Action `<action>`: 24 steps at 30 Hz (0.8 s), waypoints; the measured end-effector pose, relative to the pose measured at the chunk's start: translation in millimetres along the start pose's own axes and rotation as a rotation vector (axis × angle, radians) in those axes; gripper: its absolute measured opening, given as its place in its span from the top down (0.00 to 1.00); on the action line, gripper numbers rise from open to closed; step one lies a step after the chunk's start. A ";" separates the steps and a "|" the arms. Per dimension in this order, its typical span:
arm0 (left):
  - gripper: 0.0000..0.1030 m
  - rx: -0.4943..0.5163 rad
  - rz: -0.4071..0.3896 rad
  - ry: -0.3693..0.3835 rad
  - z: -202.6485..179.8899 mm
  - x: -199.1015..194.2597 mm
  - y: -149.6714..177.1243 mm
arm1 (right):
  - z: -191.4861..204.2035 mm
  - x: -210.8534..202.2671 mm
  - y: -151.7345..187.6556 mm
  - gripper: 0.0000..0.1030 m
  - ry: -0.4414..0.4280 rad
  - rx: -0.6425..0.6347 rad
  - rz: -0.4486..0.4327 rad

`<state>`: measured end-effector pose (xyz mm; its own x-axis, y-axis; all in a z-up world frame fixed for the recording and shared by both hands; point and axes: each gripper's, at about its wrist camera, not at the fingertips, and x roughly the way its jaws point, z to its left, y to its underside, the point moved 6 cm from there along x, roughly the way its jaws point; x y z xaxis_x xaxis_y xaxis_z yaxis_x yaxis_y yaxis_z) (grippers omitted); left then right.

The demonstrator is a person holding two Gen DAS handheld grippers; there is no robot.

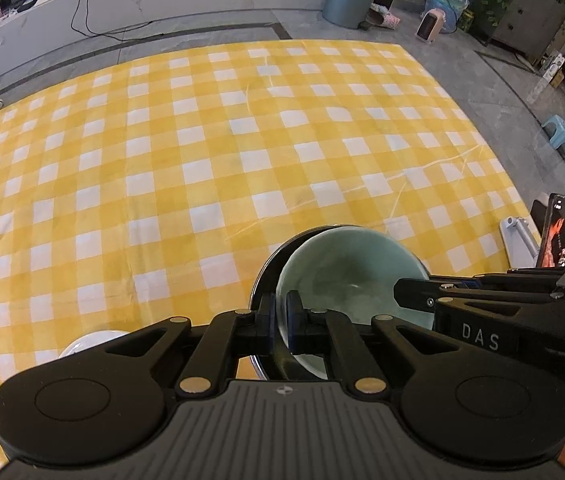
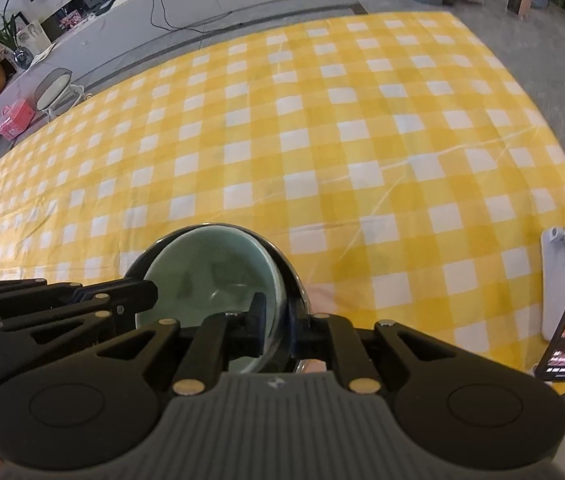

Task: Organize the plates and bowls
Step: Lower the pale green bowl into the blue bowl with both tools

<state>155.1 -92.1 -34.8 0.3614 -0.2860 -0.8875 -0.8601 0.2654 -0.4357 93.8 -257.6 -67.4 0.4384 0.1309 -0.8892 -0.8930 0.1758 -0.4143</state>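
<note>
Green bowl (image 1: 346,276) sits nested in a dark metal bowl (image 1: 260,292) near my table edge, nothing in it. My left gripper (image 1: 280,320) pinches both rims together; my right gripper (image 2: 276,320) does likewise opposite. A white dish (image 1: 94,342) rests beside.

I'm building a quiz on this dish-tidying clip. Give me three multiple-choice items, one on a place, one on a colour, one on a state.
1. Where does the green bowl sit?
A. Nested in the dark bowl
B. Alone on the cloth
C. On the white dish

2. What colours are the tablecloth?
A. Red and white
B. Yellow and white
C. Plain blue

3. What are the left gripper and right gripper doing?
A. Both open, away from the bowls
B. Only the left grips
C. Each shut on the bowl rims

Answers: A, a dark rim rings the green bowl; B, yellow-white checks; C, both pairs of jaws pinch opposite sides of the rims.
</note>
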 end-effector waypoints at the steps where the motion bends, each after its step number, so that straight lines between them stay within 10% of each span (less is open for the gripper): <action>1: 0.94 0.004 -0.014 0.006 -0.5 -3.1 -0.1 | 1.0 -2.1 0.5 0.91 0.004 -0.009 -0.009; 14: 0.72 0.014 -0.194 0.018 2.5 -37.0 0.5 | 7.9 -22.0 -2.2 0.87 0.074 -0.133 -0.142; 24: 0.92 -0.133 -0.106 0.094 27.4 -10.0 22.6 | 0.5 -10.1 3.0 1.00 0.031 -0.111 -0.129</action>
<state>141.9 -58.1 -39.9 0.4224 -0.3923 -0.8171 -0.8612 0.1073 -0.4967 86.8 -257.8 -59.6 0.5485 0.0833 -0.8320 -0.8359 0.0805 -0.5430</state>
